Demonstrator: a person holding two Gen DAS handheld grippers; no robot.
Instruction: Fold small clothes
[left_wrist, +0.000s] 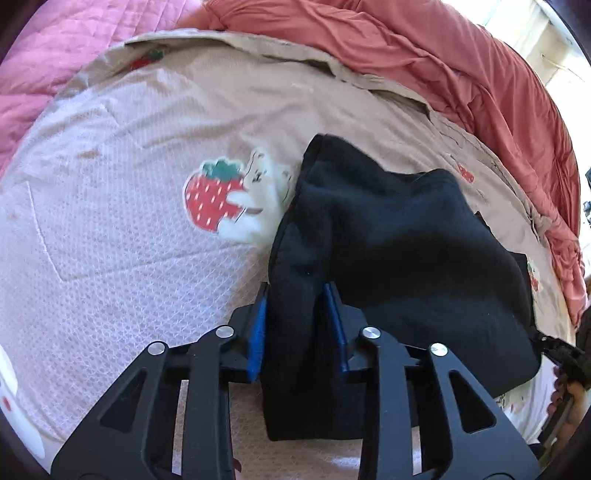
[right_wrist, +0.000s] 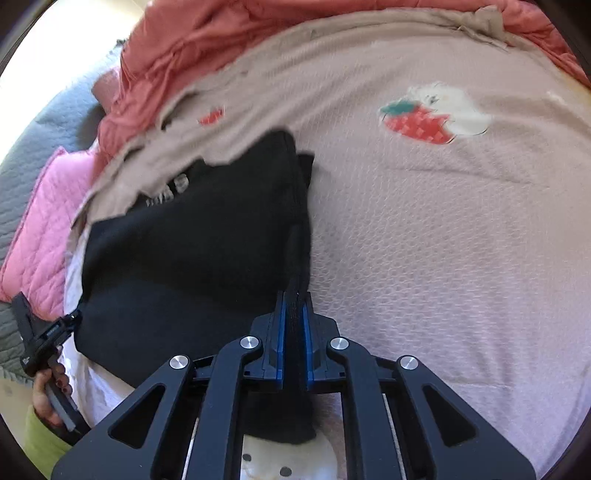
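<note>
A small black garment (left_wrist: 399, 243) hangs between both grippers above a beige-pink bedspread (left_wrist: 122, 229) with strawberry-and-bear prints. My left gripper (left_wrist: 297, 295) is shut on a thick fold of the garment's edge, its blue pads pressing the cloth from both sides. In the right wrist view my right gripper (right_wrist: 294, 299) is shut tight on the other edge of the black garment (right_wrist: 192, 243), which sags to the left with some white lettering showing. The left gripper (right_wrist: 48, 332) and the hand holding it show at the far left.
A rumpled coral-red blanket (left_wrist: 461, 62) lies along the far side of the bed. A pink quilted cover (left_wrist: 48, 48) lies at the upper left, also in the right wrist view (right_wrist: 44, 221). A grey quilt (right_wrist: 33, 147) lies beyond it.
</note>
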